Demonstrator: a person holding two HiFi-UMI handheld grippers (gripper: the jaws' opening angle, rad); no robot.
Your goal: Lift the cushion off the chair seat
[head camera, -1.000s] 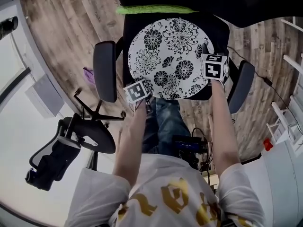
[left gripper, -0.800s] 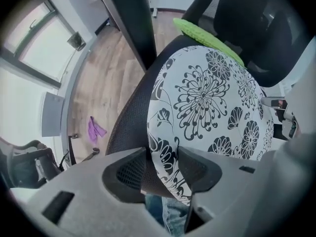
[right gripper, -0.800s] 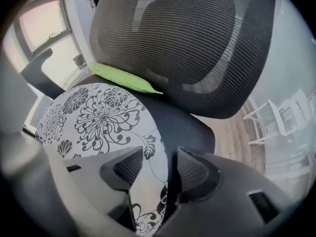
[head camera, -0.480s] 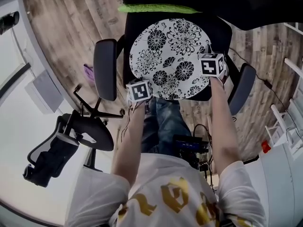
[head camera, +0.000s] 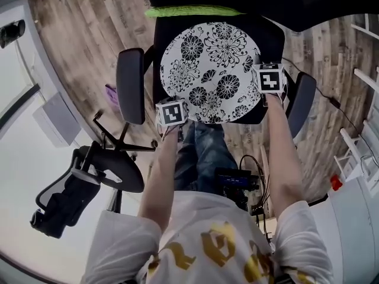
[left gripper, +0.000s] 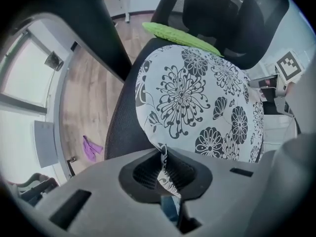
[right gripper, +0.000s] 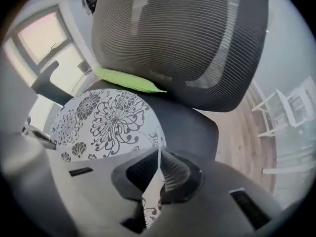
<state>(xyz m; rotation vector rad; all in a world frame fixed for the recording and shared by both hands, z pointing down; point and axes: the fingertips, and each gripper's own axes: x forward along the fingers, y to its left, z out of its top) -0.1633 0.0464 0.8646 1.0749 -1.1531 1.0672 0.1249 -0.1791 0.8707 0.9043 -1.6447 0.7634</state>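
The left gripper [left gripper: 165, 171] and right gripper [right gripper: 158, 169], jaws just closed, each pinch the cushion's [head camera: 207, 64] near rim. The cushion seemingly lies flat on the chair seat [head camera: 273, 37].

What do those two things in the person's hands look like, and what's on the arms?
The left gripper and right gripper are each a grey moulded body with dark ridged pads, carrying a white cube printed with black square markers. The person wears a pale shirt with gold print and short sleeves.
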